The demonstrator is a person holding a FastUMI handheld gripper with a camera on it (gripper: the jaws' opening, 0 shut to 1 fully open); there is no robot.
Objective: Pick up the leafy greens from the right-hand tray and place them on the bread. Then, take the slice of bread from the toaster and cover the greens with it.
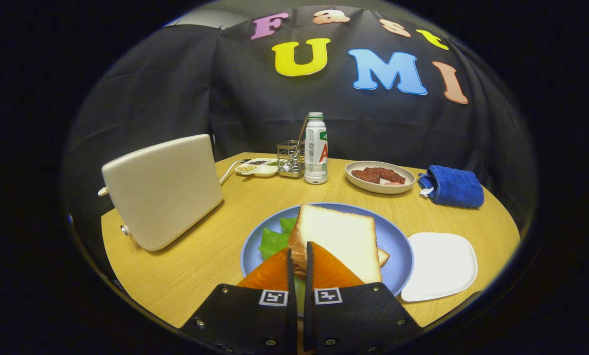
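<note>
Black cloth backs a round wooden counter (210, 246) on which the sandwich already looks assembled. On the blue plate (398, 261) just ahead of the hand-held gripper (300, 259), a slice of bread (341, 236) lies tilted over the leafy greens (273, 240), which peek out at its 9 o'clock side; the corner of a lower slice (383, 256) shows at its 3 o'clock side. The white tray (442, 266), at 3 o'clock of the plate, has no greens on it.

As I judge it, both placements are made and what is left is to let go and draw back. The fingers stand nearly together, with the near corner of the top slice in the narrow gap; it looks like a pinch, but contact on both sides I cannot tell for sure.

For room: the toaster (163, 190) stands at 10 o'clock of the plate, well apart. At 12 o'clock, near the far edge, stand a bottle (316, 150), a wire holder (290, 159) and a small divided dish (258, 168); a dish of meat (380, 176) and a blue cloth (452, 186) lie toward 1 and 2 o'clock. Bare wood lies between toaster and plate, and the counter's near edge curves close below the fingers, so straight back seems the freest way out.
</note>
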